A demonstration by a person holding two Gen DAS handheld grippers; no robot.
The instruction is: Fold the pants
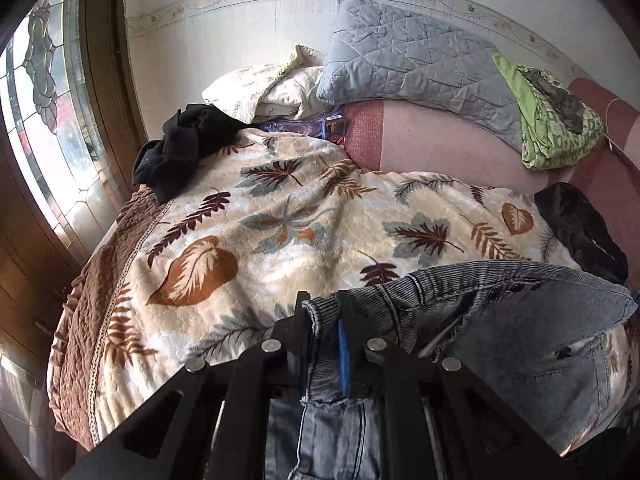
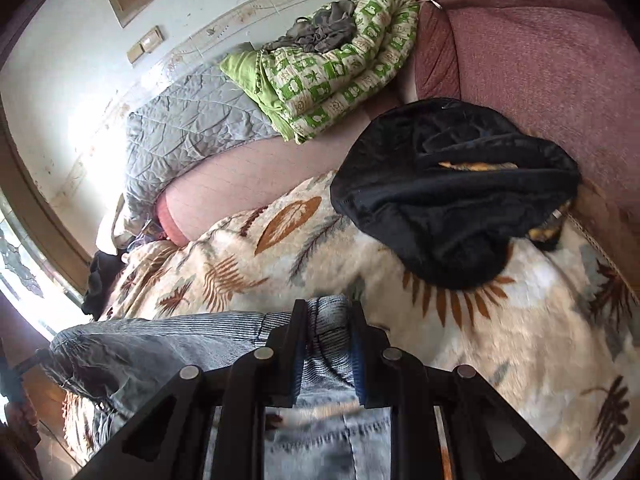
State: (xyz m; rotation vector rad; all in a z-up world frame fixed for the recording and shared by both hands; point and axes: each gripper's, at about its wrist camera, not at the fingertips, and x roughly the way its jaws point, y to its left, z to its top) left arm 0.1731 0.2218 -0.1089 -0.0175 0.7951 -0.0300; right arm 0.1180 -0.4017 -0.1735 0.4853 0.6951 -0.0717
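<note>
1. denim, pale blue and ribbed with fine stripes, makes up the pair of jeans [image 1: 500, 320] held up over the bed, its waistband stretched between the two tools.
2. left tool [image 1: 326, 312] is clamped together on one end of the waistband, the cloth pinched between its black fingers [image 1: 348, 320] beside a blue pad.
3. right tool [image 2: 326, 316] is likewise clamped on the other end of the waistband, a thick fold of denim [image 2: 328, 320] bunched between its black fingers with blue pads.
4. below each tool the rest of the jeans hangs down out of sight; in the left wrist view an inner pocket lining shows pale grey.
5. under the jeans lies a cream plush blanket with brown and grey leaf prints [image 1: 280, 220], spread over the bed and edged in brown quilting at the left.
6. a crumpled black garment [image 1: 184, 144] sits at the blanket's far left corner, near the stained-glass window [image 1: 44, 92].
7. another black garment [image 2: 452, 188] lies on the blanket's right side against the dusty-pink upholstered bed end [image 2: 540, 60].
8. along the wall rest a grey quilted pillow [image 1: 412, 60], a cream pillow [image 1: 264, 88] and a folded green-and-white patterned quilt [image 2: 332, 76] with a grey rag on top.
</note>
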